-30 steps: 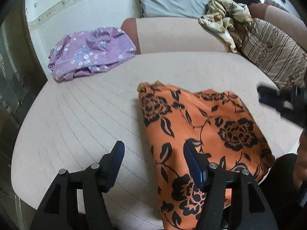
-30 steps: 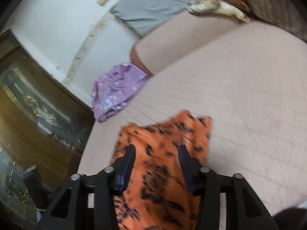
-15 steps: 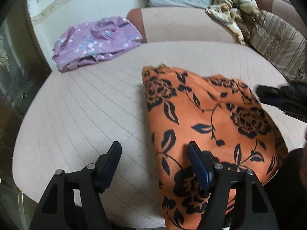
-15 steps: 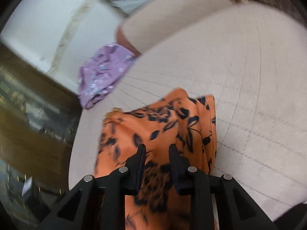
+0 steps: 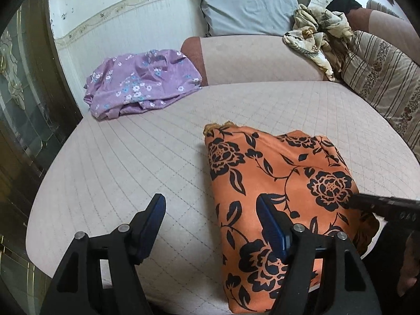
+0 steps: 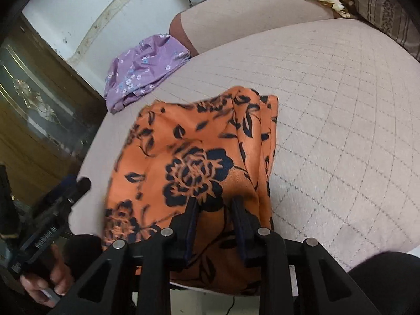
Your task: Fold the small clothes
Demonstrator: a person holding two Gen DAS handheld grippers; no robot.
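The right gripper (image 6: pixel 214 204) has just narrowed over the orange floral garment (image 6: pixel 199 152), seemingly pinching a ridge. The left gripper (image 5: pixel 212 215) gapes empty beside it. Confirm both layers are caught before lifting.

Left gripper (image 5: pixel 211 211) angled downward, jaws wide apart, right gripper (image 6: pixel 215 204) angled downward, jaws narrowed

left claw (image 5: pixel 211 216) open, straddling orange floral cloth (image 5: pixel 275 183) edge | purple garment (image 5: pixel 141 84) well apart on cushion (image 5: pixel 131 157)
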